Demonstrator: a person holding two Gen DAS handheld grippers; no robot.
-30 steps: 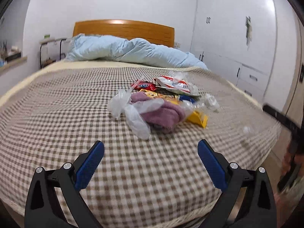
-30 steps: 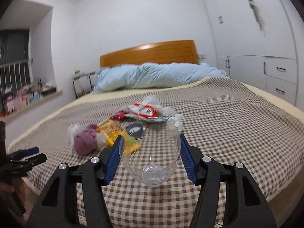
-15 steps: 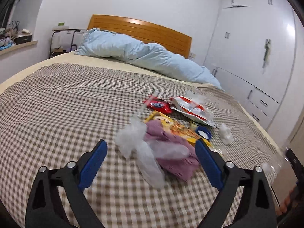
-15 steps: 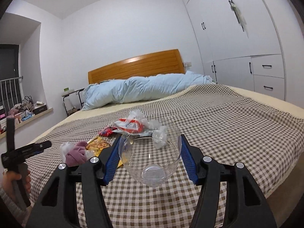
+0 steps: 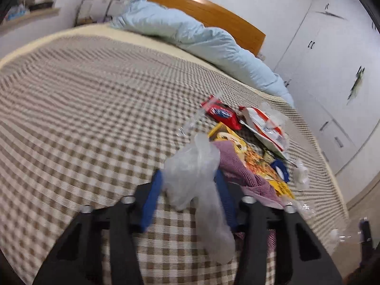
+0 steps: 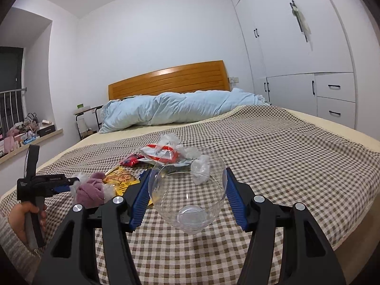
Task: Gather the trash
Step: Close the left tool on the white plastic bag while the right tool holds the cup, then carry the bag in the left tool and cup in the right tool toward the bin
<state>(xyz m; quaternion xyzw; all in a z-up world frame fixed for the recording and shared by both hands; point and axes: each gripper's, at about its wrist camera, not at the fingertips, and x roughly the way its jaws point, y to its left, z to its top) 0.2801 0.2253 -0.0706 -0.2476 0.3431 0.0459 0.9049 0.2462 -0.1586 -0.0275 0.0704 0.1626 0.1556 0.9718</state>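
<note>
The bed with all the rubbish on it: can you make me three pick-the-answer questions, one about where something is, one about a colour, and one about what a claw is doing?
1. Where does the light blue duvet lie?
A. on the floor
B. bunched along the wooden headboard
C. over the trash pile

2. What colour is the crumpled cloth in the pile?
A. purple
B. green
C. black

3. What is in the right claw?
A. nothing
B. a red wrapper
C. a clear glass bowl

Answers:
1 B: the duvet stretches across the head of the bed, below the headboard.
2 A: the cloth beside the yellow packet is purple.
3 C: the blue pads sit against both sides of the bowl and hold it up.
</note>
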